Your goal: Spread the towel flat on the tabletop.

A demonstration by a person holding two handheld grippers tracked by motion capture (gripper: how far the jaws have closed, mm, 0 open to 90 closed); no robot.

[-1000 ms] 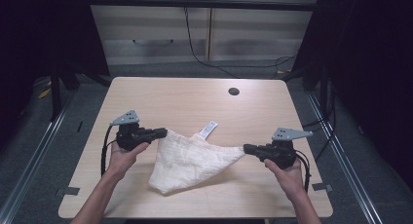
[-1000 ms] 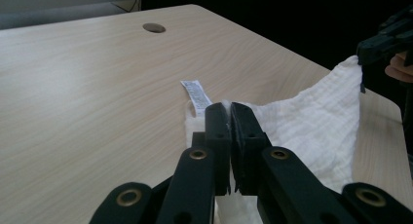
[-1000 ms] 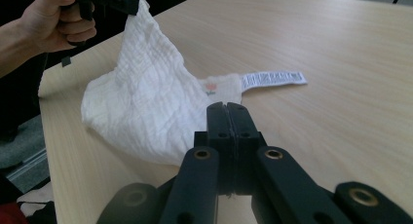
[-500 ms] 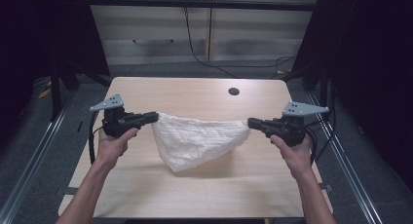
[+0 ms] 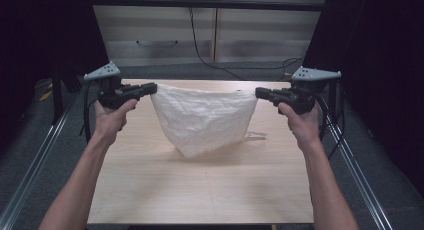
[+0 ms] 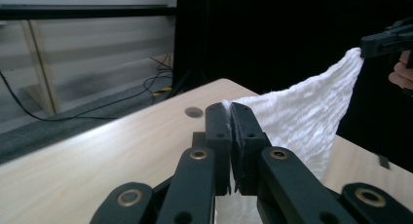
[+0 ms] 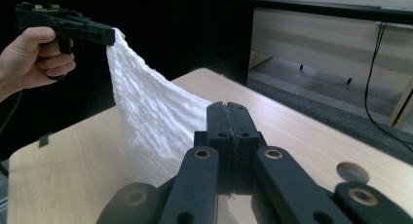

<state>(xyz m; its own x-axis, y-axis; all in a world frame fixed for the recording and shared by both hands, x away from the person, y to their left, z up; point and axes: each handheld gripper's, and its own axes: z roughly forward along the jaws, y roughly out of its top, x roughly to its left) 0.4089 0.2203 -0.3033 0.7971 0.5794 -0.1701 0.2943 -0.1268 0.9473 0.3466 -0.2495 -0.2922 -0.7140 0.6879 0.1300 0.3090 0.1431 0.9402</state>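
The left tongs (image 5: 150,88) are clamped on one top corner of the white cloth (image 5: 202,117). The right tongs (image 5: 261,93) are clamped on the opposite corner. The cloth hangs stretched between them above the counter (image 5: 200,185), sagging to a point. Its lowest part hangs at the counter surface; contact cannot be determined.

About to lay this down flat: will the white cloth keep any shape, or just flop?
Probably floppy: the white cloth sags in a deep belly between the left hand-held gripper and the right hand-held gripper. Likely light, since two corner pinches carry it. Its crinkled weave probably resists slipping; its lowest fold seems to reach the table.
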